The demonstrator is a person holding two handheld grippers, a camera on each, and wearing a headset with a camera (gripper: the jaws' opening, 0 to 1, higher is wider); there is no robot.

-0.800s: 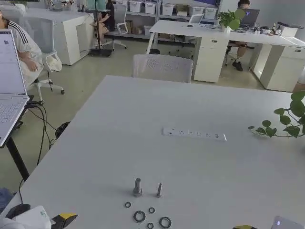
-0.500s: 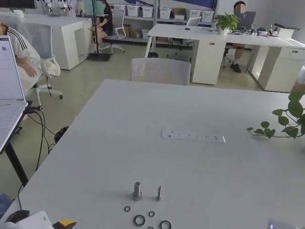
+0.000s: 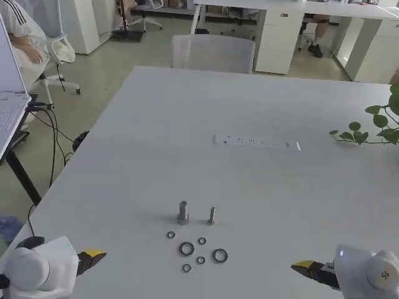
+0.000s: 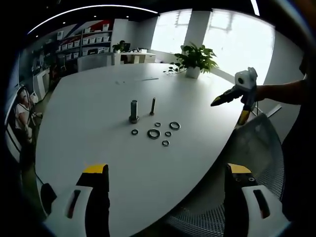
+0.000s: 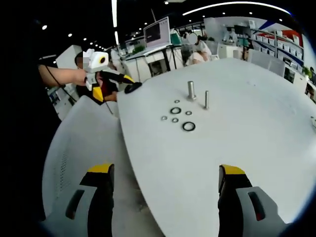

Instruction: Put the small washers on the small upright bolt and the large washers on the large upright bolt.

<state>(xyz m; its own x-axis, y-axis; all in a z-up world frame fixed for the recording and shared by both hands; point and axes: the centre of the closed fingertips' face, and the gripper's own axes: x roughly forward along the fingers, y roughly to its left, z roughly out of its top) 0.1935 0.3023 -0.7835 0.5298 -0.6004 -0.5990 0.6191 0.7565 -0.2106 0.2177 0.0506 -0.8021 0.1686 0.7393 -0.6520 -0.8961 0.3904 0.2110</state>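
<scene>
The large bolt [image 3: 182,212] and the small bolt [image 3: 212,215] stand upright side by side near the front of the white table [image 3: 249,93]. In front of them lie two large washers [image 3: 186,250] [image 3: 219,255] and several small washers [image 3: 202,240], flat and loose. My left gripper [image 3: 92,255] is at the table's front left corner, open and empty, well short of the washers. My right gripper [image 3: 302,267] is at the front right, also open and empty. In the left gripper view the bolts [image 4: 134,111] and washers [image 4: 153,133] lie far ahead of the open jaws.
A white power strip [image 3: 256,142] lies mid-table beyond the bolts. A plant [image 3: 374,128] trails in at the right edge. A grey chair [image 3: 214,53] stands at the far side. A laptop [image 3: 7,106] sits on a desk at left. A mesh chair [image 5: 84,148] is below the near edge.
The head camera has tilted down, so the whole scene has shifted up. Both grippers now show more at the bottom corners. The bolts and washers have not moved.
</scene>
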